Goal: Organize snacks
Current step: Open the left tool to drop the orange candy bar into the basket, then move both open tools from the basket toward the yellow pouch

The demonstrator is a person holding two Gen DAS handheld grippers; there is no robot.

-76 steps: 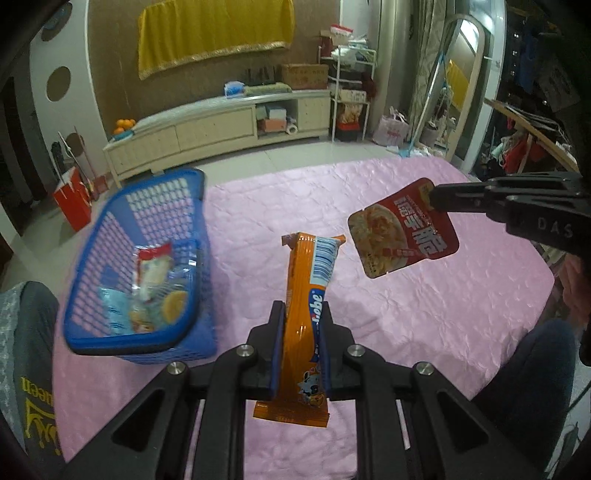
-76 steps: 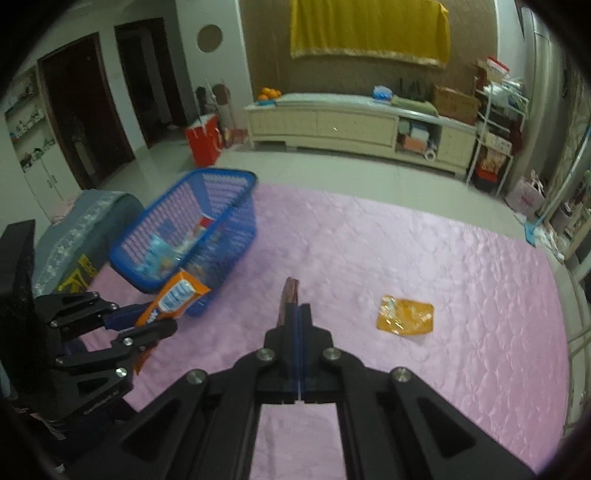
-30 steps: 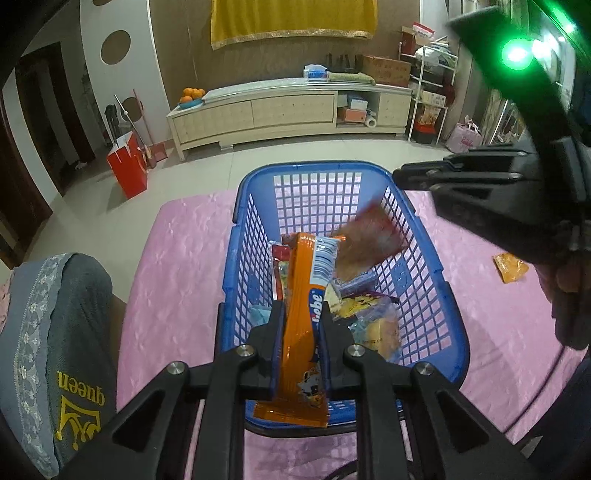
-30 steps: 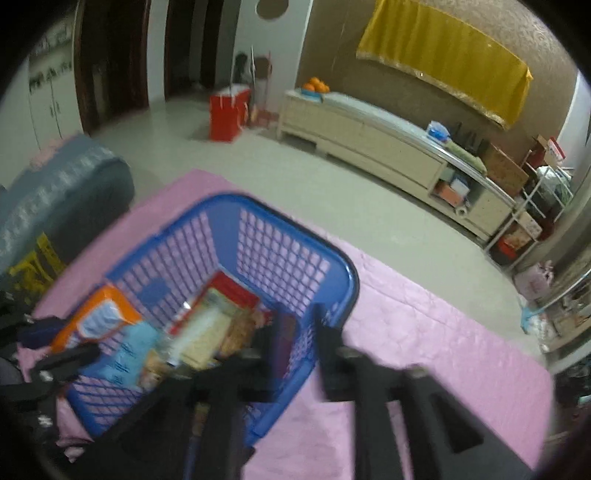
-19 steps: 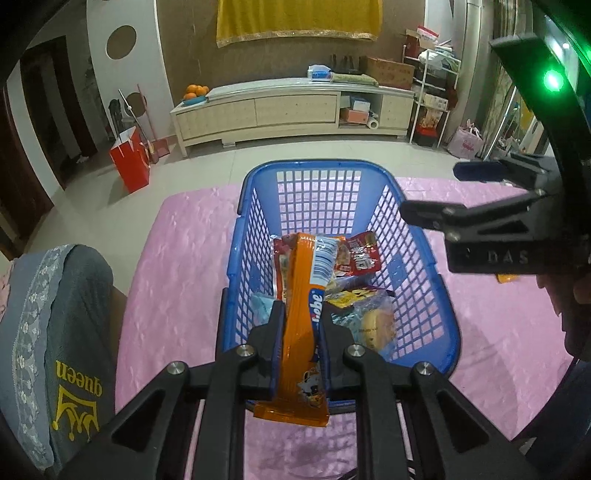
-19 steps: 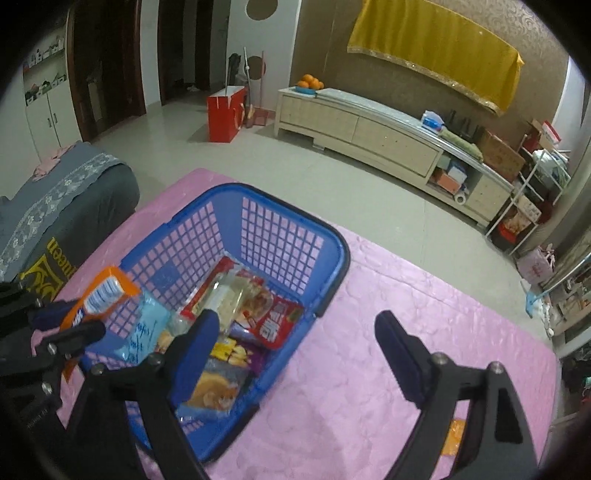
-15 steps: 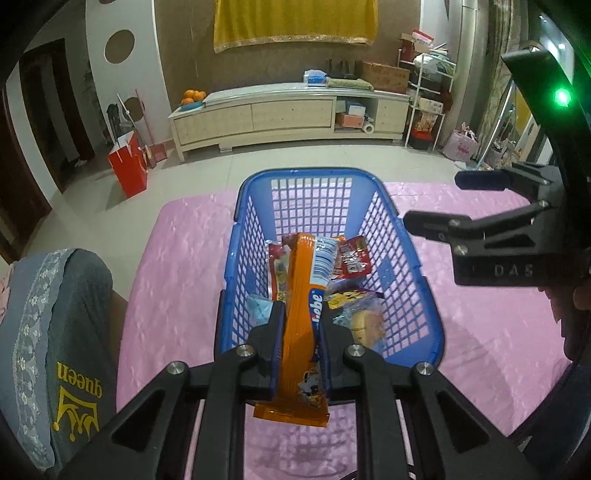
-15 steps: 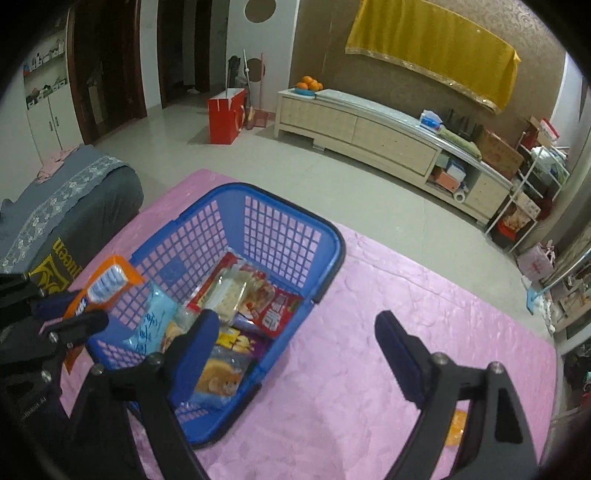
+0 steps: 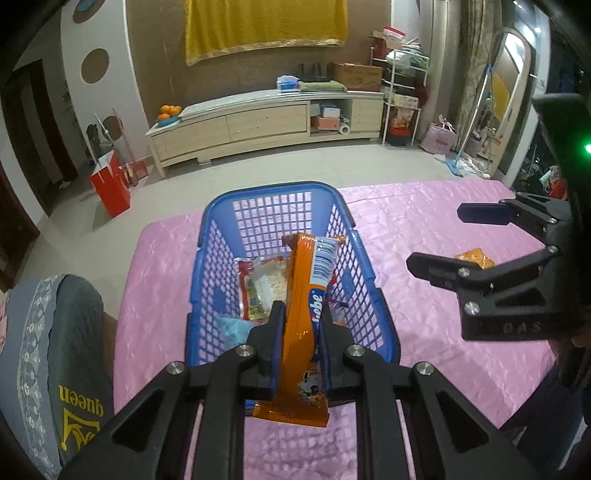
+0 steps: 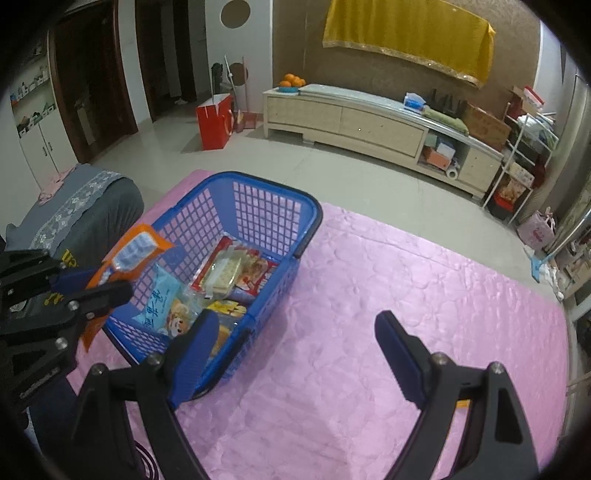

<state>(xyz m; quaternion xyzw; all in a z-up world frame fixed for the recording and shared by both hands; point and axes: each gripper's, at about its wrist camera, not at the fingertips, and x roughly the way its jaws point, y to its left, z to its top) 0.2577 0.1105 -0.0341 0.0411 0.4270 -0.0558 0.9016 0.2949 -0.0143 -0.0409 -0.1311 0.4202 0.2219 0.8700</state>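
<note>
Glossy orange wrapper [image 9: 306, 317], long and crinkled, clamped upright in left gripper [image 9: 300, 321] above blue plastic lattice basket [image 9: 273, 199] on quilted pink cloth [image 10: 369, 295]. Red packet [image 10: 255, 275], earlier in right gripper [image 10: 291, 354], now among the basket's snacks; jaws spread wide, empty, beside basket, angled downward.

A pink quilted cloth [image 9: 424, 229] covers the work surface. At 12 o'clock a long pale wood cabinet [image 9: 266, 122] stands against the brown wall, a yellow cloth [image 9: 266, 26] hung above it. A bowl of oranges [image 9: 169, 110] sits on the cabinet's left end. At 10 o'clock a red paper bag [image 9: 110, 184] stands on the tiled floor. At 8 o'clock lies a grey cushion [image 9: 62, 354] printed "queen". At 1 o'clock a white wire rack [image 9: 404, 99] holds boxes.
</note>
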